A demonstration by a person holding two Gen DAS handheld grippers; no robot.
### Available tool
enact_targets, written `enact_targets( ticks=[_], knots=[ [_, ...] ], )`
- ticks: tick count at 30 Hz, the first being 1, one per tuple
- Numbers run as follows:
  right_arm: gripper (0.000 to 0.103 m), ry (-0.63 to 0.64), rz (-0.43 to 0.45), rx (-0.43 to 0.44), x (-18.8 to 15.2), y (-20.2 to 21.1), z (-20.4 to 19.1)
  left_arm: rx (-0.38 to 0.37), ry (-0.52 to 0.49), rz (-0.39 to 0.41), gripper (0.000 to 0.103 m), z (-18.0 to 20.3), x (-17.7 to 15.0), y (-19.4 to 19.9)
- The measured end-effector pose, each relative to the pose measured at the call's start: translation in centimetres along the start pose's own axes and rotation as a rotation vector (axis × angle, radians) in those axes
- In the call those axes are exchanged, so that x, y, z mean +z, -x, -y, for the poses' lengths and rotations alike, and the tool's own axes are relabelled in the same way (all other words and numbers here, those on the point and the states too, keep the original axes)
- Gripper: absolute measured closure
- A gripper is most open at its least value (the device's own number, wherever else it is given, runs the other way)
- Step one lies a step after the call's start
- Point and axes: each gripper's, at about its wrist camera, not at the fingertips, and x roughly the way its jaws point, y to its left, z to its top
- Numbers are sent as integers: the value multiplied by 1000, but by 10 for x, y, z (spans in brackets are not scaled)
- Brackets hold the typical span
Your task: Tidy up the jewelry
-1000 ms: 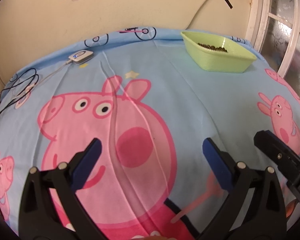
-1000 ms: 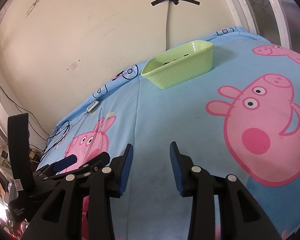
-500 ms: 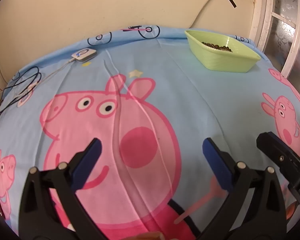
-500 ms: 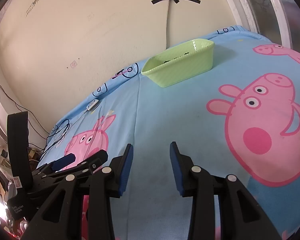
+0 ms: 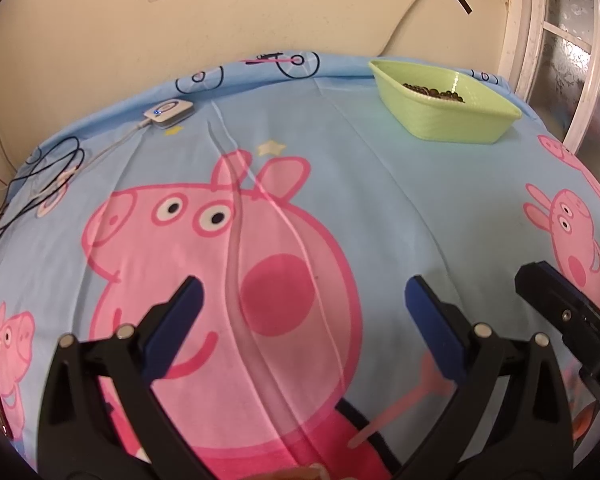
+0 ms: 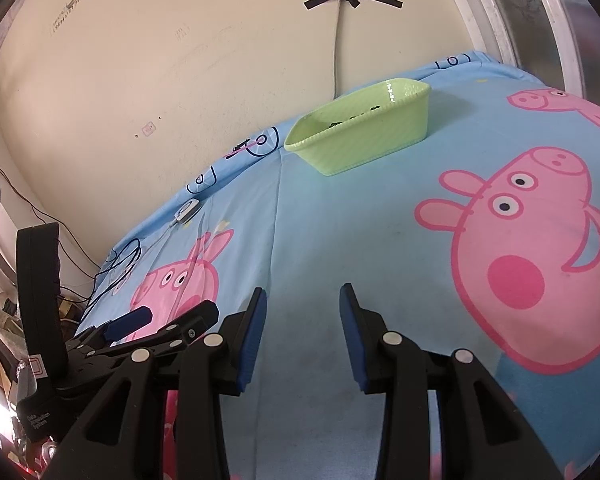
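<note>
Since both the left gripper (image 5: 300, 300) and right gripper (image 6: 302, 312) stand open and empty, and the green basket (image 5: 452, 120) at the bedsheet's (image 5: 380, 200) far edge already holds the beaded jewelry (image 5: 434, 90), keep both clear of it.

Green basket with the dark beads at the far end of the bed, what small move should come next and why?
Probably ease the right tongs forward toward the green basket: both tongs are open and empty, and the dark beads lie in that basket.
</note>
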Motion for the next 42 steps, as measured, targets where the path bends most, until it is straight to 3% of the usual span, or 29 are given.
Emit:
enact_targets(
  ticks=[42],
  knots=[
    [90,1,0,4,0,1,0,0,-10,2,6,-1,2,0]
  ],
)
